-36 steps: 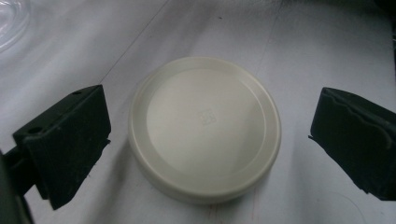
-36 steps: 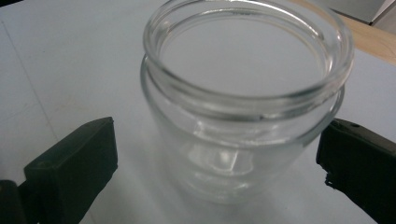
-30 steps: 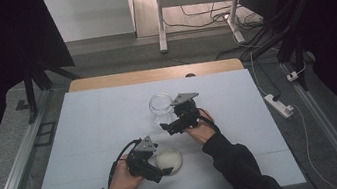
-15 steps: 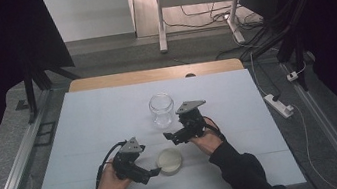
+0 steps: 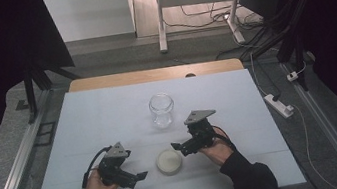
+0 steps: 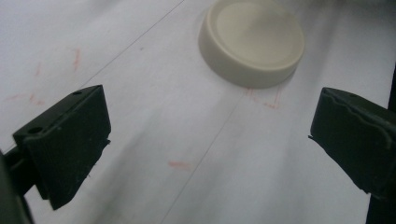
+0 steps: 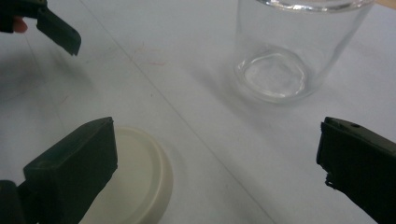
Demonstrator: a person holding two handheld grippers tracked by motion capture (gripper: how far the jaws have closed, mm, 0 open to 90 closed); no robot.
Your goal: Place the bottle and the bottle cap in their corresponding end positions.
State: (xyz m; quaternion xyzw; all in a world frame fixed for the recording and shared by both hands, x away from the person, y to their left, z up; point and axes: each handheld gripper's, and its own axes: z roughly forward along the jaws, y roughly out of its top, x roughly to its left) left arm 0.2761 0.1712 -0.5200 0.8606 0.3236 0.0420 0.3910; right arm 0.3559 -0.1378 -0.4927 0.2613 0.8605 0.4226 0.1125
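Top edge cuts off the glass jar rim

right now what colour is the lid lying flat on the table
Cream, off-white lid; it shows best in the left gripper view.

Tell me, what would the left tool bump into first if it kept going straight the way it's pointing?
Probably the cream lid. The left tool points across the table at it, and the lid lies flat just ahead between its open jaws, with bare white table before it. Depth is hard to judge.
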